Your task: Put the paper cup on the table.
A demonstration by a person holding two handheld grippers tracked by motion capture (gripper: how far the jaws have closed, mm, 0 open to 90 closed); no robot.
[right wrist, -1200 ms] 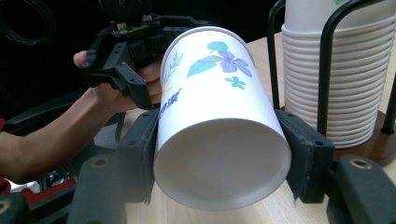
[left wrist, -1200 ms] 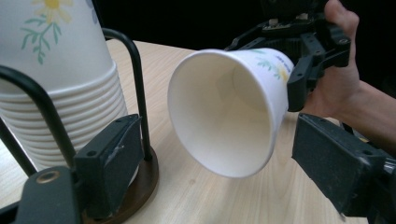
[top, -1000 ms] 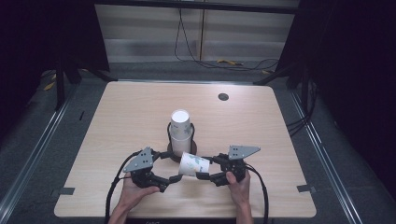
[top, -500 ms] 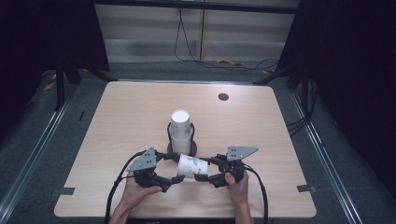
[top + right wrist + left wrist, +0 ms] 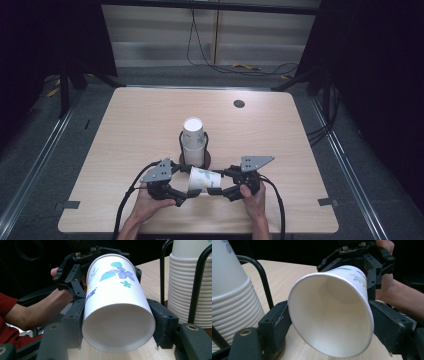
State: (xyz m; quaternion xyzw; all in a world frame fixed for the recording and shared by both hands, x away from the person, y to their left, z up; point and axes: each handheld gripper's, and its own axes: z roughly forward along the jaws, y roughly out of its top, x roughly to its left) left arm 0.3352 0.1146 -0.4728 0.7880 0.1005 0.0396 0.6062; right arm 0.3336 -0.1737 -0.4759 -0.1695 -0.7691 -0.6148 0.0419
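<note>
Two grippers share one paper cup [image 5: 204, 179], which lies on its side just above the bench [image 5: 280, 150] at the lower middle of the high view. My right gripper [image 5: 221, 187] is clamped on the base end. The left gripper [image 5: 185, 187] has just been closing its jaws with the cup's open mouth between them, and in the left gripper view both pads look to be touching the rim.

I judge this to be a handover or a two-handed steadying. To do it well, I'd squeeze the left side only until the rim is held, because thin paper ovals and creases easily. I'd also keep the right hold firm until the left one is sure.

Just behind, at the centre of the frame, the stack of paper cups [image 5: 193, 145] stands upright in its black wire holder [image 5: 181, 142]. I'd keep both hands off it.

The pale wood top has a round cable port [image 5: 239, 104] at the upper right. Beyond it are grey floor, loose cables [image 5: 215, 65] and dark surroundings.
</note>
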